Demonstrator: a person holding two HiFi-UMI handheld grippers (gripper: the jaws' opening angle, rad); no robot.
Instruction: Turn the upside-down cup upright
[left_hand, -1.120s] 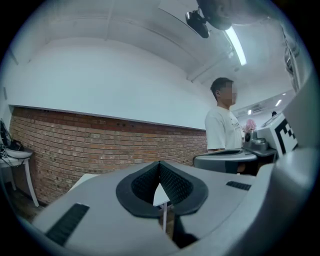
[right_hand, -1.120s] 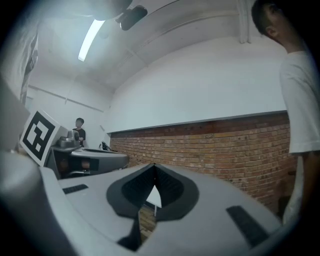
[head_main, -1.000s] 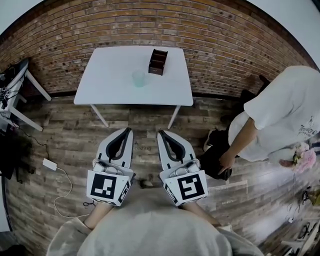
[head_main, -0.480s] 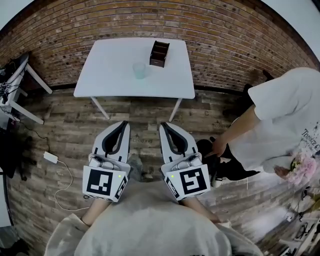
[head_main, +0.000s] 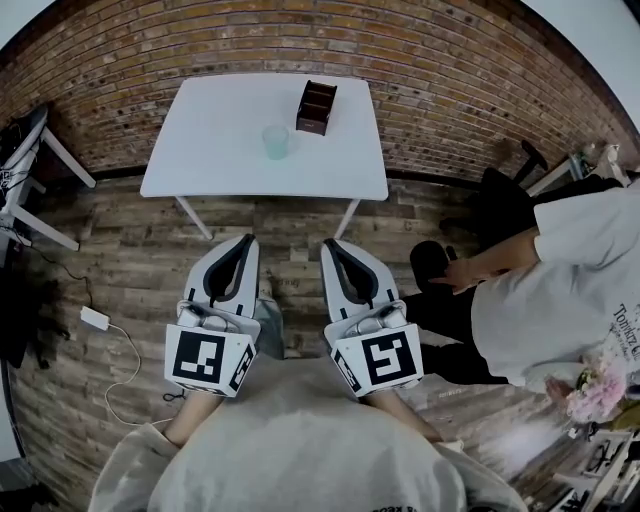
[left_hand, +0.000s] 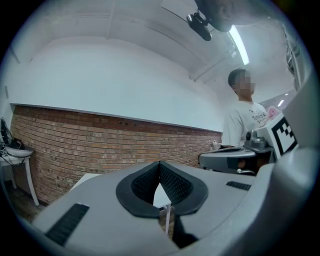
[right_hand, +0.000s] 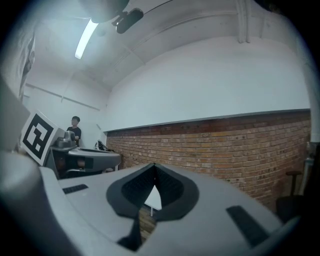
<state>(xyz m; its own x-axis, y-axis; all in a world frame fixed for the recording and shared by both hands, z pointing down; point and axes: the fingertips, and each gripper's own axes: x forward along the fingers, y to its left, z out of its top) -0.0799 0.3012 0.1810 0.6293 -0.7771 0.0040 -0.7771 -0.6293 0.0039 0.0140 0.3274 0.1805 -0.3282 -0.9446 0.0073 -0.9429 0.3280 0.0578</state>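
Note:
A pale green translucent cup stands on the white table against the brick wall, near the table's middle. My left gripper and right gripper are held side by side over the wooden floor, well short of the table, both pointing level toward it. Both are shut with nothing between their pads. In the left gripper view the left gripper shows closed tips with a slice of the table beyond. The right gripper looks the same in its own view. The cup is hidden in both gripper views.
A dark brown wooden organiser box sits on the table behind the cup. A person in a white shirt stands at the right, close to my right gripper. A white rack is at the left, and a power adapter with cable lies on the floor.
The person at the right has shifted further right and down in the head view. My grippers have edged slightly toward the table; both stay shut.

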